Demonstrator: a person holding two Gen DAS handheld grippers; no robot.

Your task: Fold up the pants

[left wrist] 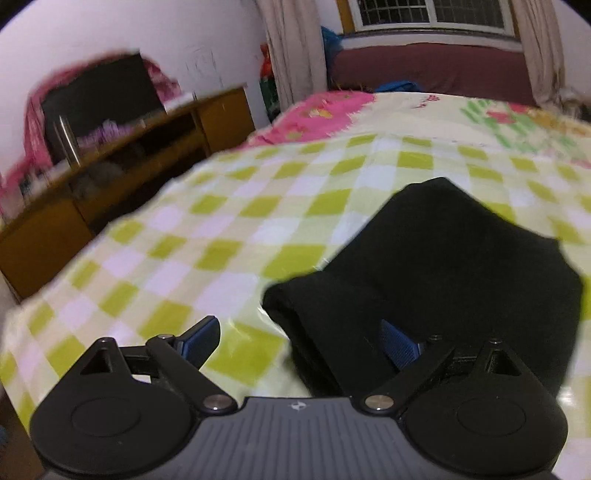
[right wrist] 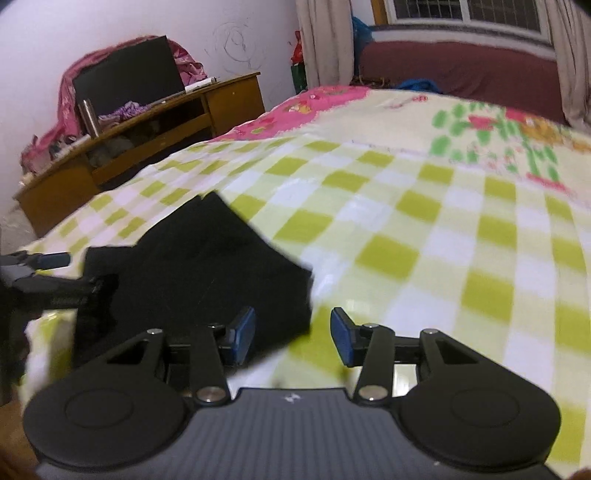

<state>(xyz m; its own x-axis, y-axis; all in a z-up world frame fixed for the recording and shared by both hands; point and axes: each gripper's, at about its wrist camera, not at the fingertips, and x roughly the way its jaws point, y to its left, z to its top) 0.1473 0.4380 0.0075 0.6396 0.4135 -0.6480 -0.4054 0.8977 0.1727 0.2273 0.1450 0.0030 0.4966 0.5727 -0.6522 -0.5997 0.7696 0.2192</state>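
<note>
The black pants [left wrist: 443, 266] are lying folded into a compact, thick bundle on the bed [left wrist: 221, 229], near its close edge, with angular corners sticking out and a rolled fold showing along the near left side. The fabric is reading as plain, dark and featureless, so seams and waistband cannot be told apart.

The left gripper [left wrist: 301, 341] is hanging over the bundle's near edge with its fingers spread wide apart, one blue pad over the checked sheet and the other over the black cloth, gripping nothing. The right gripper [right wrist: 293, 336] is hovering just beside the bundle's right corner, its fingers partly apart and empty.

A green-and-white checked sheet is covering the bed, with a pink floral spread [right wrist: 314, 107] lying farther back. A wooden cabinet [right wrist: 147, 122] is standing against the wall to the left, carrying a dark screen [right wrist: 125, 74] draped in pink cloth. Curtains [left wrist: 295, 48] and a barred window [left wrist: 432, 14] are sitting behind the bed.
</note>
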